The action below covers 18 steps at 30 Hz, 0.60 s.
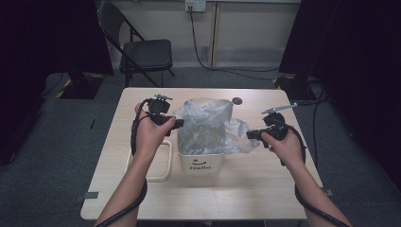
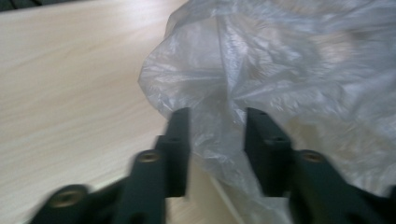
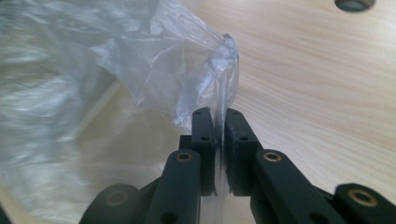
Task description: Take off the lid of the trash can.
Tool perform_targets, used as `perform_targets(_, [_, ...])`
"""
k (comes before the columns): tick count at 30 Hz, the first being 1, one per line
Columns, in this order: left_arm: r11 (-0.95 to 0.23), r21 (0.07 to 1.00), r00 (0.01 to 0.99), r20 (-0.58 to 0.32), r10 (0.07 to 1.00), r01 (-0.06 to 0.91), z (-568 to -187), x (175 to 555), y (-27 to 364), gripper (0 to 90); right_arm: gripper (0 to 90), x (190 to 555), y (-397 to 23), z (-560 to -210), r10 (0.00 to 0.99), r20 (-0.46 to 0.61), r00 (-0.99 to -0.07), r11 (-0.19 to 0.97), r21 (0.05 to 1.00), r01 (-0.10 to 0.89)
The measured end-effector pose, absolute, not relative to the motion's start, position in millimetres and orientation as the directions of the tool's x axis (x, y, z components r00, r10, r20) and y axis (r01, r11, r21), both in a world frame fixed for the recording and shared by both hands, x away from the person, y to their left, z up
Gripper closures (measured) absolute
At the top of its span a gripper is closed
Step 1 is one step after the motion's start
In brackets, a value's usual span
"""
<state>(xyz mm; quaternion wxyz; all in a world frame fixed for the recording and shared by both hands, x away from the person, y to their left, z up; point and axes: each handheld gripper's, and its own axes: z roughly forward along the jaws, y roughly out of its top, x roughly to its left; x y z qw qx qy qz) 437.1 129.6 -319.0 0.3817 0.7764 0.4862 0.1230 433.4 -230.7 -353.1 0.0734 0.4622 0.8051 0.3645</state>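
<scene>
A clear plastic bag (image 1: 208, 125) lines a small white bin (image 1: 201, 163) marked "Hello" at the middle of the table. My left gripper (image 1: 178, 124) is at the bag's left edge. In the left gripper view its jaws (image 2: 217, 116) stand apart, with a fold of the bag (image 2: 289, 60) loose between them and the pads not pressing on it. My right gripper (image 1: 249, 135) is at the bag's right side. In the right gripper view its jaws (image 3: 219, 114) are shut on a thin edge of the bag (image 3: 154, 56), which is stretched out over the wood.
A white ring-shaped frame (image 1: 168, 161) lies left of the bin on the light wooden table (image 1: 246, 189). A round cable hole (image 1: 237, 100) sits near the table's far edge. Behind the table stands a black folding chair (image 1: 142, 54). Cables trail from both grippers.
</scene>
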Motion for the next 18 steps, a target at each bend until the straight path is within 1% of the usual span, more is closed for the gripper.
perform_targets(1, [-0.239,0.721,0.499,-0.168,0.850,0.650,-315,434,127,48.7,83.6,431,-228,-348,0.788,0.219,-0.576,0.313,0.663,0.680])
perform_targets(2, [-0.240,0.729,0.510,-0.170,0.843,0.641,-309,430,124,44.9,83.5,425,-221,-337,0.757,0.233,-0.610,0.316,0.687,0.654])
perform_targets(4, [-0.236,0.735,0.515,-0.177,0.839,0.636,-307,429,122,40.3,83.2,423,-218,-334,0.747,0.236,-0.622,0.320,0.692,0.647])
perform_targets(5, [-0.225,0.747,0.529,-0.195,0.826,0.625,-301,425,119,40.6,83.1,416,-208,-325,0.719,0.232,-0.655,0.345,0.700,0.626])
perform_targets(7, [-0.239,0.746,0.545,-0.192,0.816,0.621,-298,421,114,41.1,82.7,410,-196,-319,0.689,0.219,-0.691,0.382,0.701,0.602])
perform_targets(8, [-0.239,0.746,0.545,-0.192,0.816,0.621,-298,421,114,44.0,82.6,407,-192,-317,0.678,0.212,-0.704,0.397,0.700,0.593])
perform_targets(9, [-0.244,0.732,0.569,-0.232,0.789,0.636,-296,417,109,46.1,82.3,404,-184,-315,0.660,0.206,-0.723,0.419,0.697,0.582])
perform_targets(11, [-0.236,0.726,0.579,-0.264,0.772,0.646,-297,414,104,43.4,82.1,400,-174,-314,0.627,0.206,-0.751,0.449,0.693,0.565])
perform_targets(13, [-0.254,0.720,0.584,-0.253,0.771,0.646,-299,413,99,42.8,82.0,396,-162,-317,0.590,0.201,-0.782,0.492,0.679,0.545])
perform_targets(15, [-0.260,0.712,0.595,-0.268,0.758,0.653,-304,414,95,41.3,81.6,393,-152,-320,0.567,0.197,-0.800,0.519,0.669,0.532])
perform_targets(18, [-0.278,0.695,0.607,-0.282,0.743,0.663,-309,414,91,42.2,81.0,390,-145,-322,0.555,0.196,-0.808,0.530,0.666,0.525])
